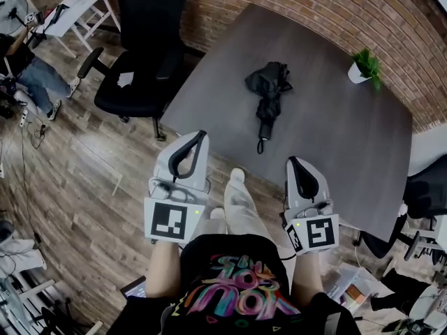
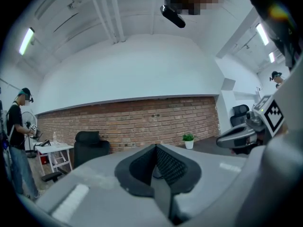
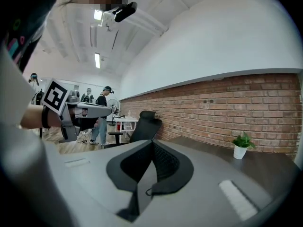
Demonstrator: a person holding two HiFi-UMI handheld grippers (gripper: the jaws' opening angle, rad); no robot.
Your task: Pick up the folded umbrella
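Note:
The folded black umbrella (image 1: 269, 93) lies on the dark grey table (image 1: 335, 138), its handle and strap pointing toward the near edge. My left gripper (image 1: 202, 135) is over the floor just short of the table's near-left edge, with its jaws together and nothing between them. My right gripper (image 1: 290, 161) is at the table's near edge, to the right of the umbrella's handle, and it is shut and empty too. In the left gripper view the left gripper (image 2: 155, 148) points level toward the brick wall. In the right gripper view the right gripper (image 3: 152, 143) points over the tabletop.
A small potted plant (image 1: 364, 67) stands at the table's far right corner. A black office chair (image 1: 140, 68) sits left of the table and another chair (image 1: 426, 194) at its right. A person (image 1: 35, 75) and a white side table (image 1: 77, 9) are at the far left.

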